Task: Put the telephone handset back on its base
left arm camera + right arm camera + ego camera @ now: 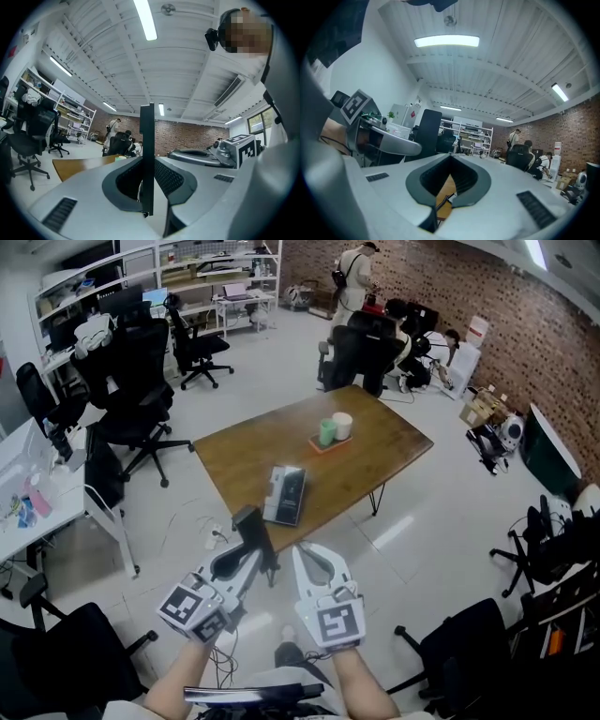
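Observation:
The telephone base (284, 495), a grey and black slab, lies near the front edge of the wooden table (244, 451). My left gripper (257, 557) is shut on the black handset (252, 527), which stands upright between its jaws, short of the table. In the left gripper view the handset (147, 154) shows edge-on, clamped between both pads of the left gripper (147, 164). My right gripper (302, 559) hangs just to the right, shut and holding nothing. In the right gripper view the right gripper (450, 159) has its tips together, and the handset (427, 129) rises at the left.
A green cup (326, 432) and a white cup (342, 425) stand on a small tray at the table's far side. Black office chairs (141, 381) and a white desk (37, 493) stand left. Another chair (469, 643) is lower right. People (354, 282) are by the brick wall.

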The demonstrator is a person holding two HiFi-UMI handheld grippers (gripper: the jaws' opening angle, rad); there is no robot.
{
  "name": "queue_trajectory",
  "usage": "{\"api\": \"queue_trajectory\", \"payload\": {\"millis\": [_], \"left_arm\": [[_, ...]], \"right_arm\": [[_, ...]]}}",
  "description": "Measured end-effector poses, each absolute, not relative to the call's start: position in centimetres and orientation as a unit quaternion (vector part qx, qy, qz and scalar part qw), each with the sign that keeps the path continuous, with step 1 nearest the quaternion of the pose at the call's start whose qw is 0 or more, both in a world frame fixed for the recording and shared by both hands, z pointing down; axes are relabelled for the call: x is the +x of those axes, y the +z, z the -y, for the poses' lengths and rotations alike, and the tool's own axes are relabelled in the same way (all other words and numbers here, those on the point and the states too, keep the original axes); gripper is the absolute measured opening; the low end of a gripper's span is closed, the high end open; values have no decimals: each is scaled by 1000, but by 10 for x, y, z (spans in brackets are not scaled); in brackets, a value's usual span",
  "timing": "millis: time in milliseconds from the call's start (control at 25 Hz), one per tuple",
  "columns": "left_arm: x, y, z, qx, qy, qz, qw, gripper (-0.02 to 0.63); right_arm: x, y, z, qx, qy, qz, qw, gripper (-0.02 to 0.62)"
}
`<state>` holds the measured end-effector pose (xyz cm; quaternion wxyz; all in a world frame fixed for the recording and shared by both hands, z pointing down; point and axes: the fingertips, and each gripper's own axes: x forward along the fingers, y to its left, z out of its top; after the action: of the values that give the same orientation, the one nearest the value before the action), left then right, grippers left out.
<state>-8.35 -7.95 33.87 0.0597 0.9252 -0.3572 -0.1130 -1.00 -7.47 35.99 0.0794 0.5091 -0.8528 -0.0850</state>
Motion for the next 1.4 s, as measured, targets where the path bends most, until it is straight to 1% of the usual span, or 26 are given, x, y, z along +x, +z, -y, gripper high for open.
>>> {"api": "queue_trajectory", "payload": {"millis": [320,560,800,1200,1400], "left_arm": [[-77,351,133,924,-98,361,74,66],[-67,375,166,931,-74,343,98,66],[-57,401,198,935,-44,325,135,66],[-43,444,244,944,-6,271,188,66],[-40,470,271,942,1,252,220,66]], "right_arm": [[-2,368,128,506,-71,856,81,3],[8,379,160,513,-47,854,76,5],[18,400,185,502,-34,859,96,3],[30,430,223,489,-8,865,111,3],[36,440,236,484,14,868,107,3]]}}
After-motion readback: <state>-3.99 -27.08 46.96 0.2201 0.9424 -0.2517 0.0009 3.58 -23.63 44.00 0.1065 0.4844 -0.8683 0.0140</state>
